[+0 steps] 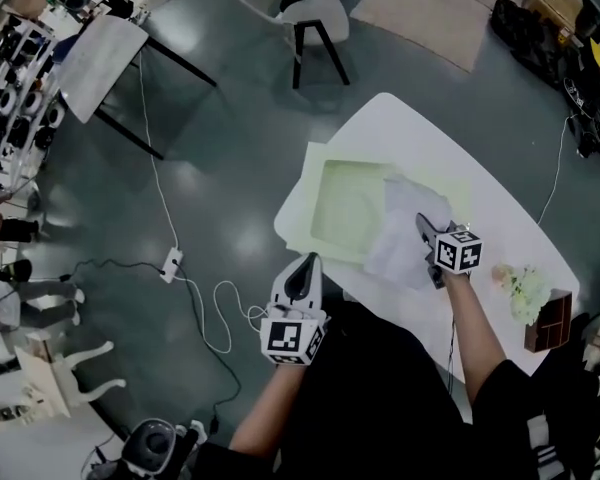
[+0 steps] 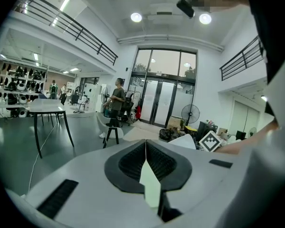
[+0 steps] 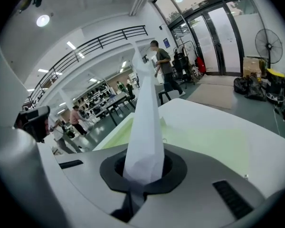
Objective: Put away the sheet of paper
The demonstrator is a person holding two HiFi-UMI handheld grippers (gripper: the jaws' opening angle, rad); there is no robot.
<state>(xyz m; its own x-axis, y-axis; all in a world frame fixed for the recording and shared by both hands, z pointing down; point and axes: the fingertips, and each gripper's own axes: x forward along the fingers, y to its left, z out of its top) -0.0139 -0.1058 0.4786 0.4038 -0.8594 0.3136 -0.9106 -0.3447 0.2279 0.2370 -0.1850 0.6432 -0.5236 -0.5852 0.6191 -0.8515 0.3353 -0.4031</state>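
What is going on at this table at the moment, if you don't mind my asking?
A person holds a gripper in each hand. The right gripper is shut on a white sheet of paper, holding it over what looks like a pale green folder on the white table. The left gripper is at the table's near edge, its jaws together on a thin pale green strip, possibly the folder's edge. The paper is not yet released.
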